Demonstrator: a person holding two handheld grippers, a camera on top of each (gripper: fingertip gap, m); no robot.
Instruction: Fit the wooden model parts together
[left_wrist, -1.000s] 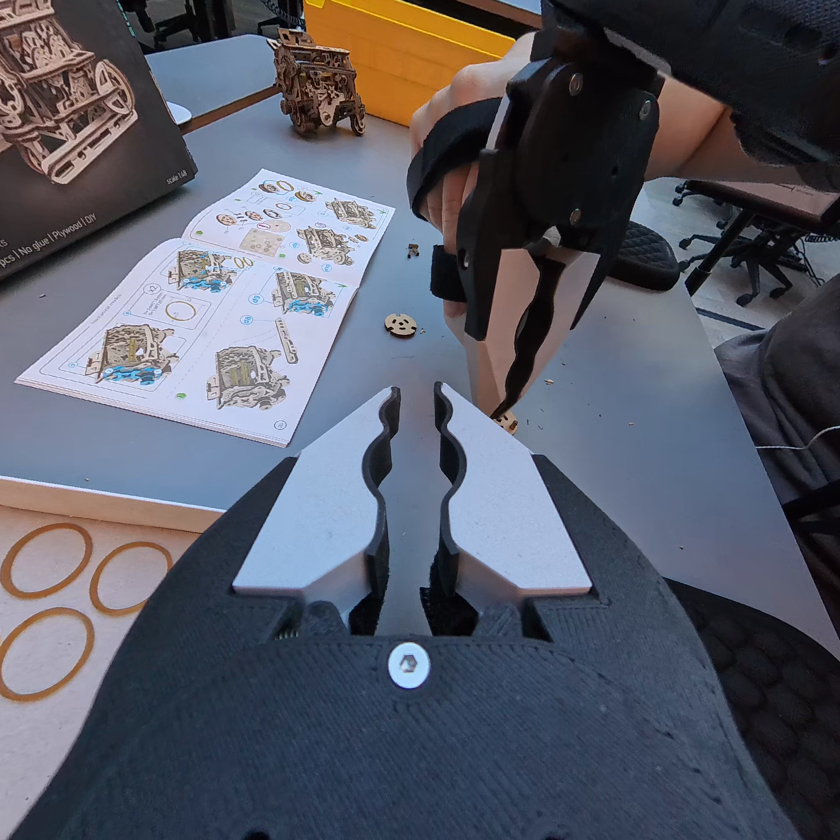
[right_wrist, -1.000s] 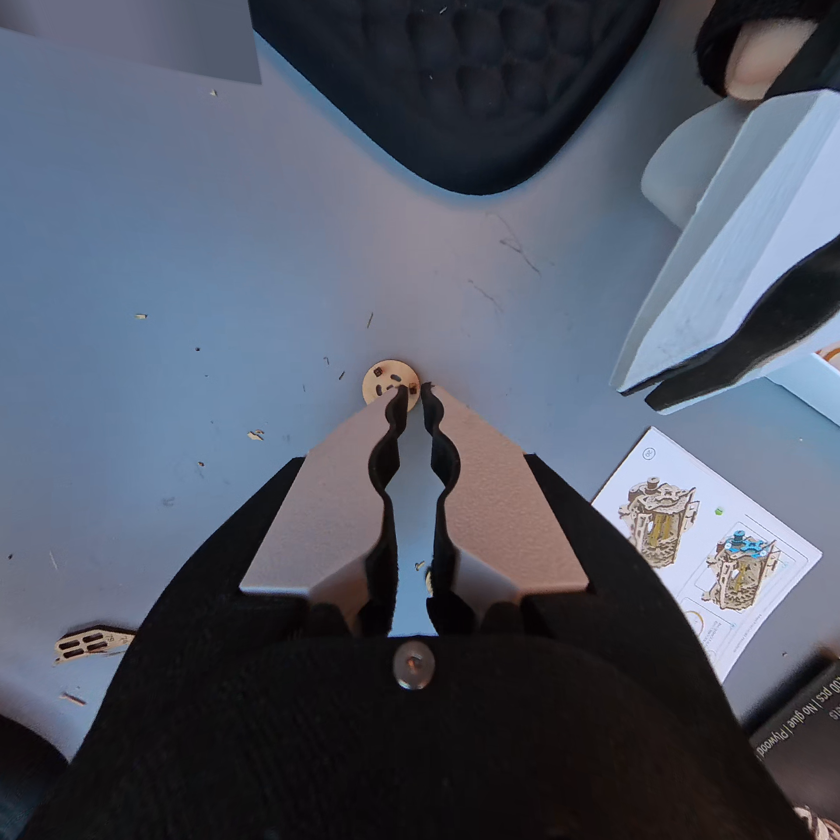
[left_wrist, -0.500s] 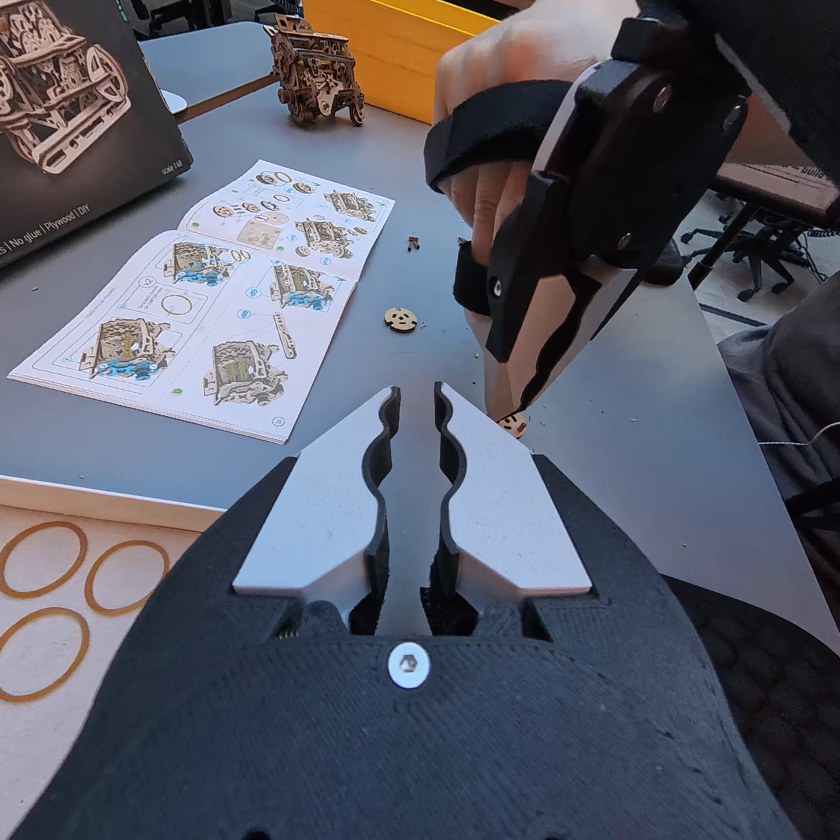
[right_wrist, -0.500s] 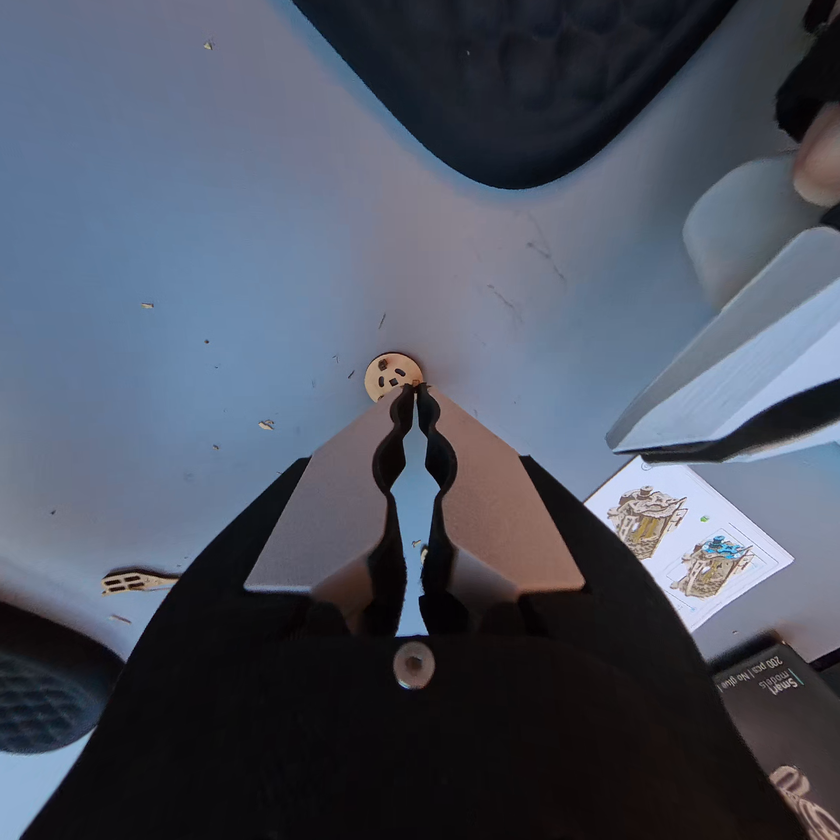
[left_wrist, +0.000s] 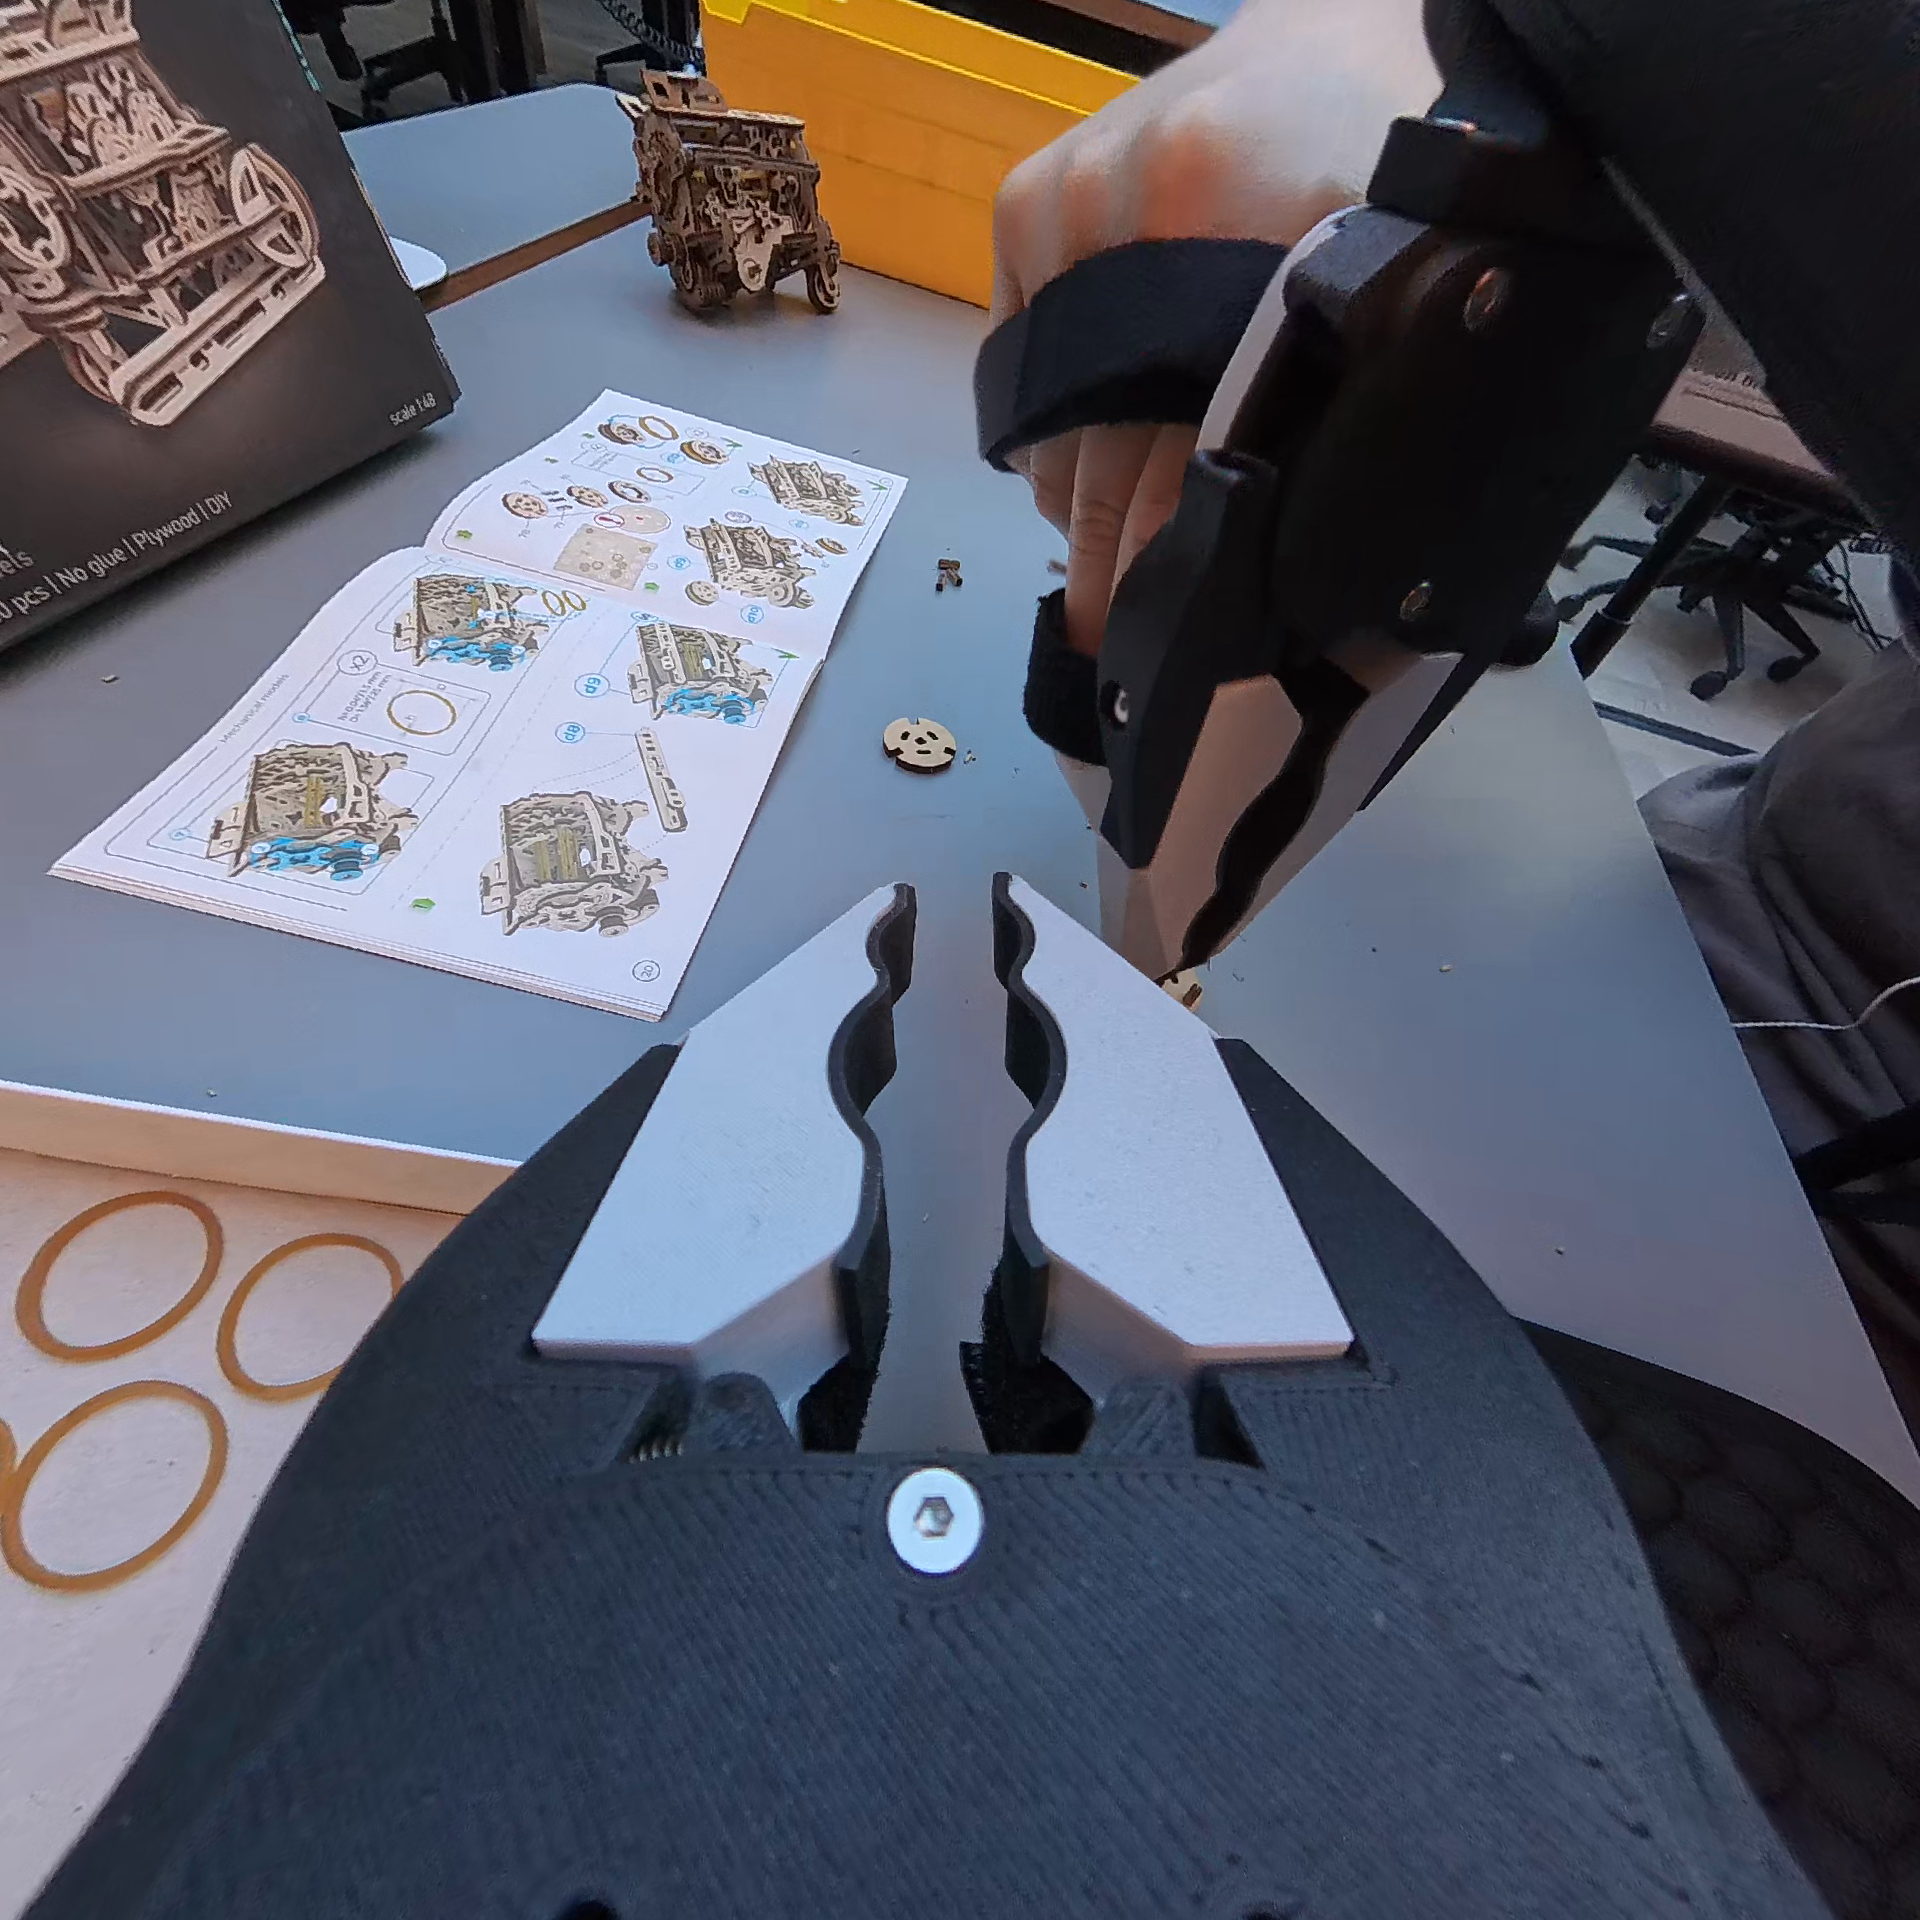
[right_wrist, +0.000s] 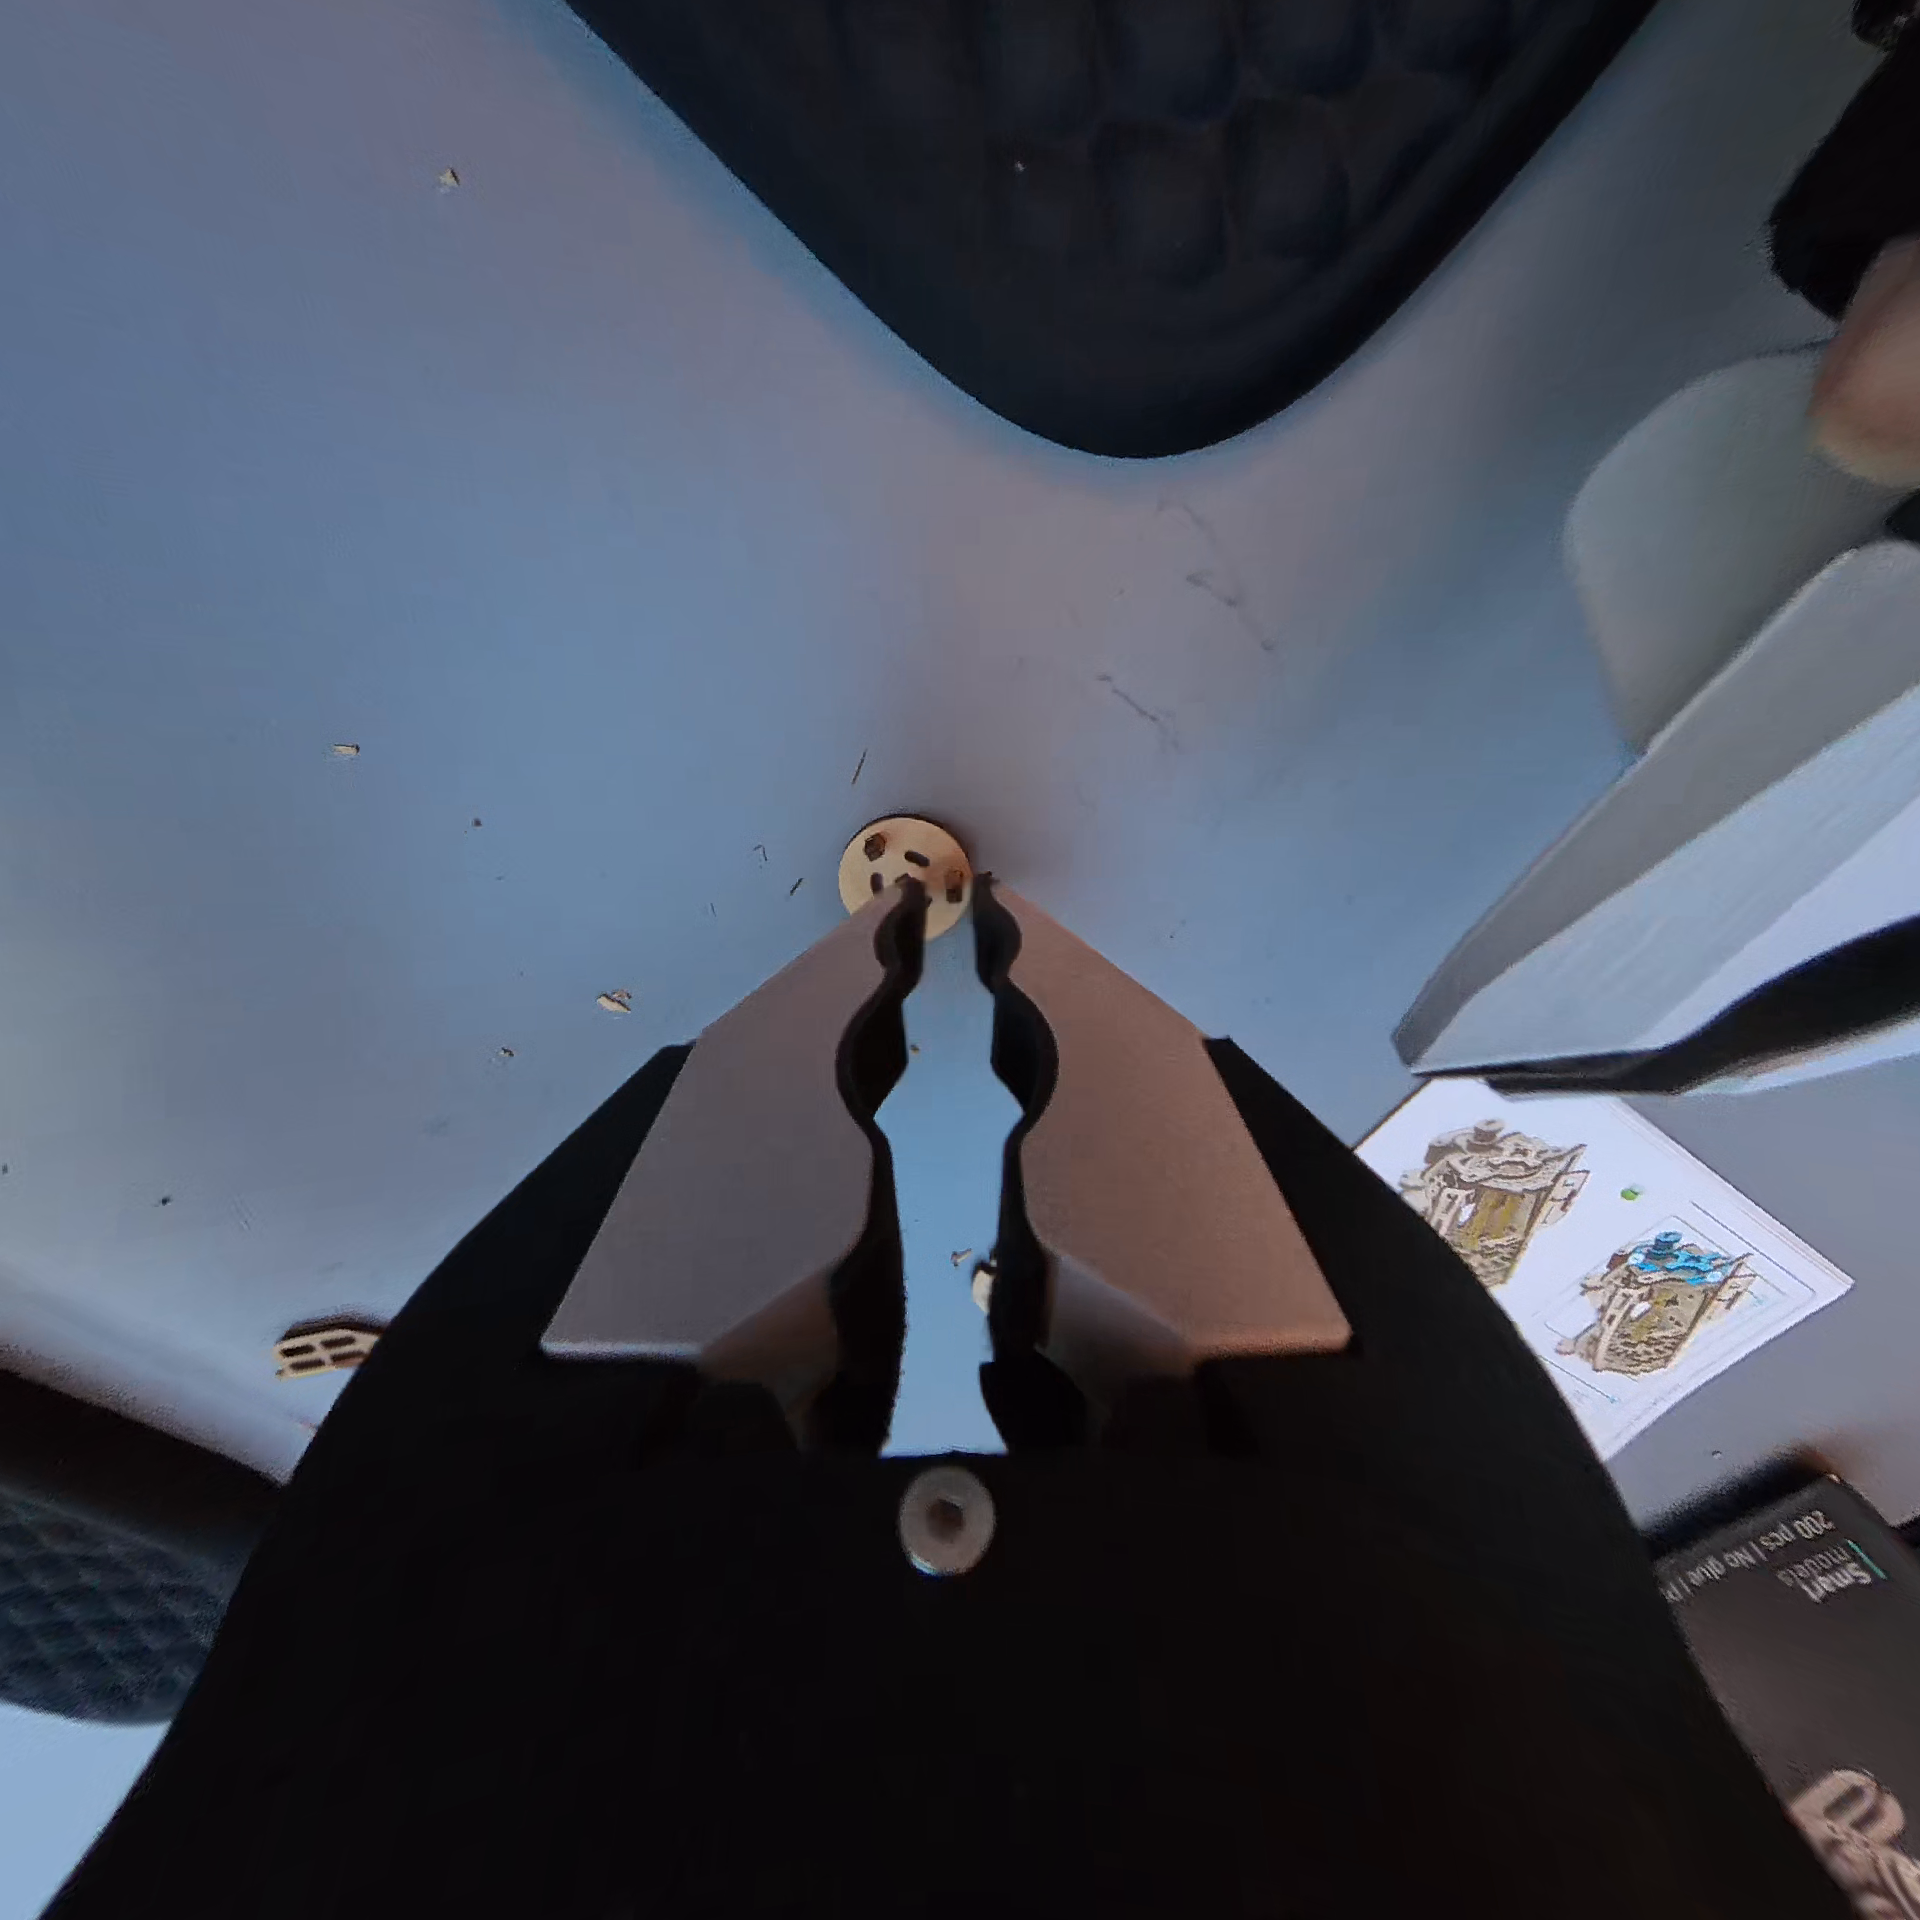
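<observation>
A small round wooden disc (right_wrist: 891, 854) with holes lies flat on the grey table (right_wrist: 416, 520). My right gripper (right_wrist: 941, 889) points down at it with its jaws a little apart. The left fingertip sits over the disc and the right one is at the disc's edge. In the left wrist view the right gripper (left_wrist: 1184, 961) stands tip-down on that disc (left_wrist: 1188, 992), just right of my left gripper (left_wrist: 952, 891). My left gripper is open and empty, low over the table. A second notched disc (left_wrist: 920, 745) lies farther out.
An open instruction booklet (left_wrist: 499, 707), the kit box (left_wrist: 156, 312), a built wooden model (left_wrist: 738, 208) and a yellow bin (left_wrist: 894, 145) lie beyond. A board with rubber bands (left_wrist: 125, 1351) is at near left. A slotted wooden piece (right_wrist: 322, 1351) and black mats (right_wrist: 1091, 156) flank the right gripper. One gripper's finger ends stand about 9 cm off the other's.
The right gripper's tips closed almost together half a second ago and now stand slightly apart again over the disc. The disc has stayed flat on the table. The left gripper has barely moved.
</observation>
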